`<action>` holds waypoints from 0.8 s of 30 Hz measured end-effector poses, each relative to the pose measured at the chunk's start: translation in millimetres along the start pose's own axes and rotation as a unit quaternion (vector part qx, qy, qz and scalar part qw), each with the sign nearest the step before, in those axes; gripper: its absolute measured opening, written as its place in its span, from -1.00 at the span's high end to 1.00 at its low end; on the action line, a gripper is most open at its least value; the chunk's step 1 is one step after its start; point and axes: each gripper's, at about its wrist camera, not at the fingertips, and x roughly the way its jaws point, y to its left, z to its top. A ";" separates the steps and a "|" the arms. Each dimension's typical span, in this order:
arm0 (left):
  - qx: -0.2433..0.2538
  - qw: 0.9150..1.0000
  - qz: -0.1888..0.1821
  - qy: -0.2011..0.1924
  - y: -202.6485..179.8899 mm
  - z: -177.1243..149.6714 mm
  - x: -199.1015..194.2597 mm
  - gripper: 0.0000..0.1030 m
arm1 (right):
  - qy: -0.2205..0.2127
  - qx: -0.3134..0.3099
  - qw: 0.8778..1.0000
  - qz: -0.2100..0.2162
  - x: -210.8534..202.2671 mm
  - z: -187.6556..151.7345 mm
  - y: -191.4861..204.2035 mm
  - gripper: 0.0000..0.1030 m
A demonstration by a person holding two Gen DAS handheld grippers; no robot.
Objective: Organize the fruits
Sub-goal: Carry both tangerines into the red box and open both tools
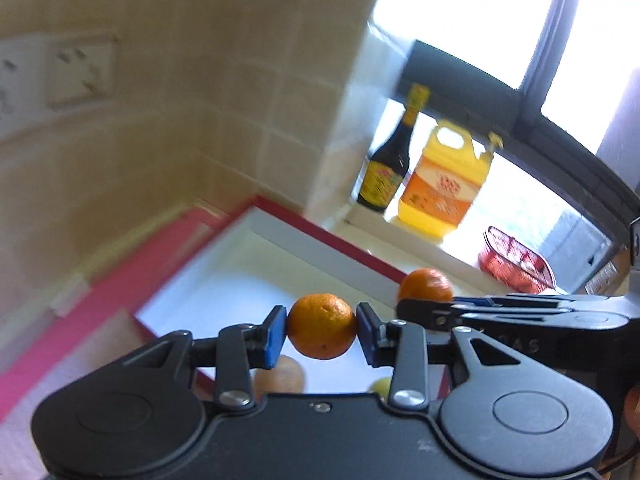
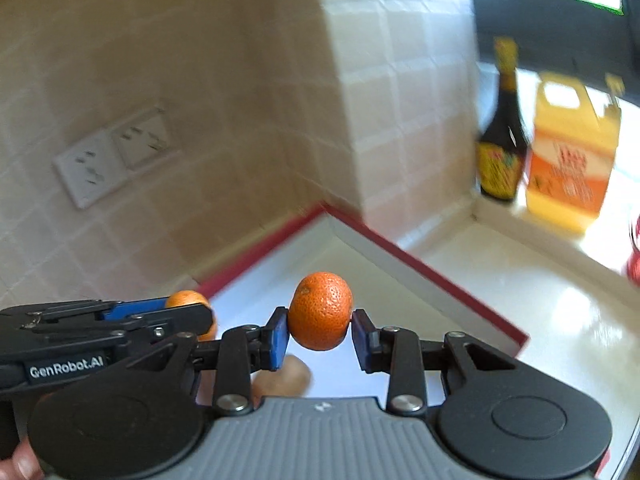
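My left gripper (image 1: 322, 330) is shut on a small orange mandarin (image 1: 322, 326), held above a white box with a red rim (image 1: 320, 236). My right gripper (image 2: 320, 334) is shut on another orange mandarin (image 2: 320, 311) above the same box (image 2: 420, 268). Each gripper shows from the side in the other's view: the right one with its mandarin (image 1: 426, 285) at the right, the left one with its mandarin (image 2: 188, 300) at the left. A tan fruit (image 2: 282, 380) lies in the box below, also in the left view (image 1: 280, 378), next to a pale yellow-green fruit (image 1: 380, 387).
A dark sauce bottle (image 1: 386, 168) and a yellow jug (image 1: 444, 178) stand on the window sill behind the box. A red basket (image 1: 514, 260) sits on the sill at the right. Tiled walls with white sockets (image 2: 116, 156) close the corner behind the box.
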 end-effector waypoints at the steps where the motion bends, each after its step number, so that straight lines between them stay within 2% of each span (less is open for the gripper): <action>1: -0.001 1.000 -0.006 0.009 -1.5 -1.7 9.3 0.13 | 0.006 0.005 1.000 -0.002 4.0 -3.5 -3.9 0.30; 6: -0.007 0.999 -0.019 0.042 -3.3 -11.4 40.9 0.13 | 0.026 0.024 0.999 -0.012 25.5 -13.9 -14.2 0.31; 17: -0.014 0.997 -0.024 0.065 -2.5 -13.5 55.9 0.12 | 0.039 0.035 0.998 -0.025 29.7 -20.4 -16.6 0.26; 18: -0.011 0.998 -0.021 0.063 -3.7 -13.4 55.5 0.06 | 0.041 0.039 0.998 -0.023 29.9 -20.1 -17.4 0.25; 19: -0.009 0.998 -0.016 0.060 -3.8 -13.1 54.0 -0.18 | 0.045 0.047 0.998 -0.021 29.9 -19.6 -19.7 0.25; 21: -0.016 0.998 -0.014 0.055 -0.3 -11.4 48.9 -0.48 | 0.048 0.057 0.997 -0.014 28.7 -18.9 -24.0 0.24; 24: -0.026 0.999 -0.012 0.042 6.8 -9.1 32.4 -0.48 | 0.040 0.063 0.997 -0.012 21.2 -17.9 -25.5 0.24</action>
